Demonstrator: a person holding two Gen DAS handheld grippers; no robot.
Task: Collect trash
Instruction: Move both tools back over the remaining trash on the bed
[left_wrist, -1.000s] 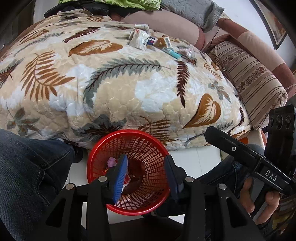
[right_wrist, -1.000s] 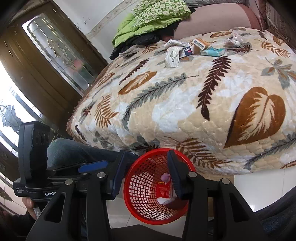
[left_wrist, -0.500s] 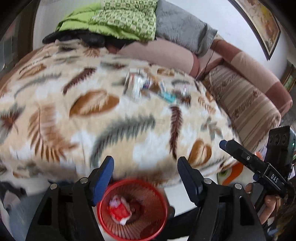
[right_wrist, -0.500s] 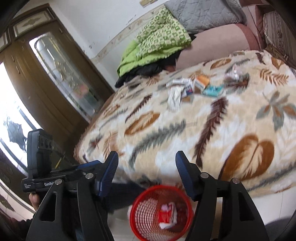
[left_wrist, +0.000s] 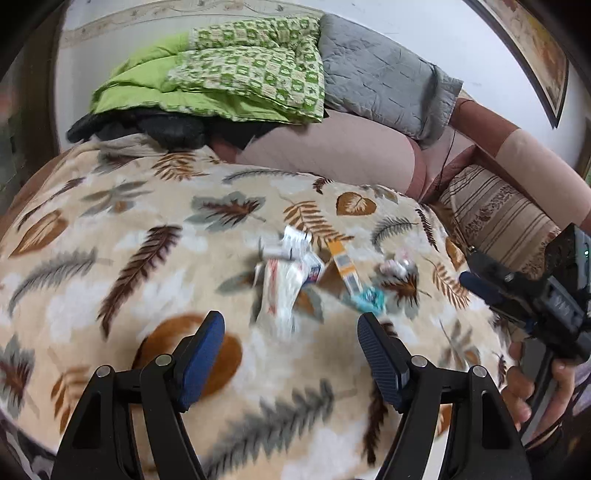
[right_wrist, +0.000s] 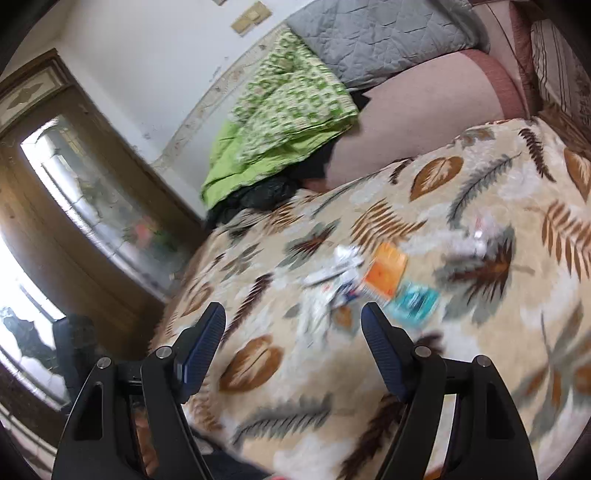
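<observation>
A blurred cluster of trash lies on the leaf-patterned quilt (left_wrist: 110, 266): a white wrapper (left_wrist: 280, 291), an orange box (left_wrist: 345, 264), a teal packet (left_wrist: 369, 297) and a crumpled clear wrapper (left_wrist: 399, 266). My left gripper (left_wrist: 290, 334) is open and empty, above the quilt just short of the white wrapper. My right gripper (right_wrist: 293, 326) is open and empty, above the quilt near the same pile, with the orange box (right_wrist: 386, 275) and teal packet (right_wrist: 415, 301) ahead to the right. The right gripper also shows at the right edge of the left wrist view (left_wrist: 532, 306).
Folded green bedding (left_wrist: 229, 77) and a grey quilted blanket (left_wrist: 380, 81) lie piled at the bed's far end beside a striped cushion (left_wrist: 495, 218). A wooden door with glass (right_wrist: 74, 206) stands to the left.
Both grippers have risen from over the red basket on the floor and moved forward over the bed toward the trash pile. The basket has dropped out of view. Both jaws have opened wider.
</observation>
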